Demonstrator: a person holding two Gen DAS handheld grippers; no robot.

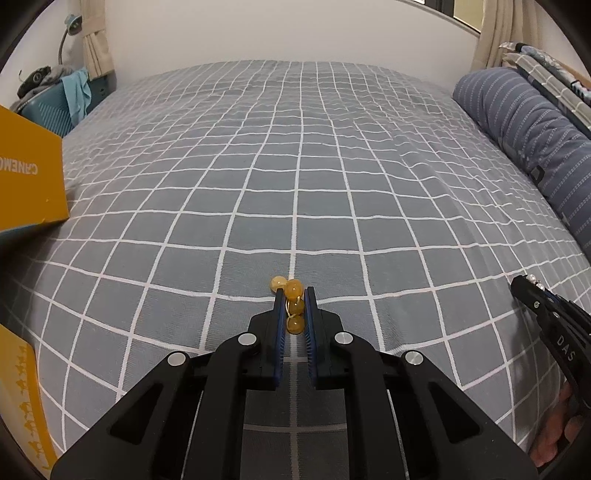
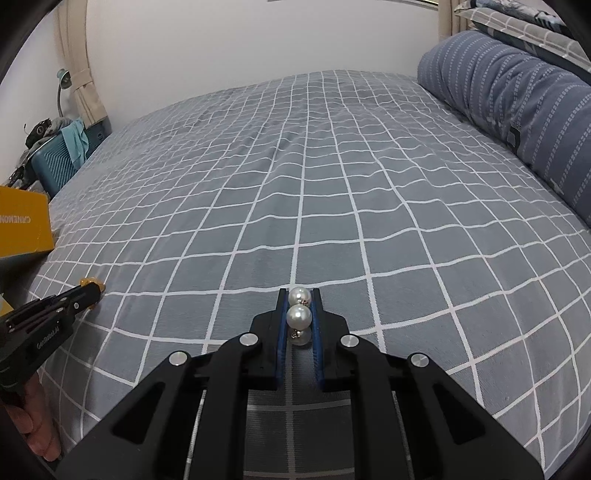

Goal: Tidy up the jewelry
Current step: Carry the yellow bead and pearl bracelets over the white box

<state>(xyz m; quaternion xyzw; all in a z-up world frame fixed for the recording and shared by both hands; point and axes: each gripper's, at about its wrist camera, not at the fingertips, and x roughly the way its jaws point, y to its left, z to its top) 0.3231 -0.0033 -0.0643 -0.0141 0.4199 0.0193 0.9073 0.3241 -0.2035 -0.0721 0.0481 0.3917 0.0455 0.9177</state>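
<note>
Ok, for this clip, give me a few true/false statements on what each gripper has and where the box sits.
1. The left gripper is shut on amber beads. True.
2. The right gripper is open and holds nothing. False: it is shut on white pearl beads.
3. The yellow box lies on the bedspread at the left. True.
4. The rolled blue bedding lies along the left side. False: it is on the right.

You are facing a bed [image 1: 295,155] under a grey sheet with a white grid. Behind it stands a plain white wall [image 1: 280,29]; cream curtains [image 1: 96,44] hang at both far corners. A blue striped bolster [image 2: 517,107] lies along the bed's right edge; a teal lamp [image 1: 74,26] stands off its far left corner.
</note>
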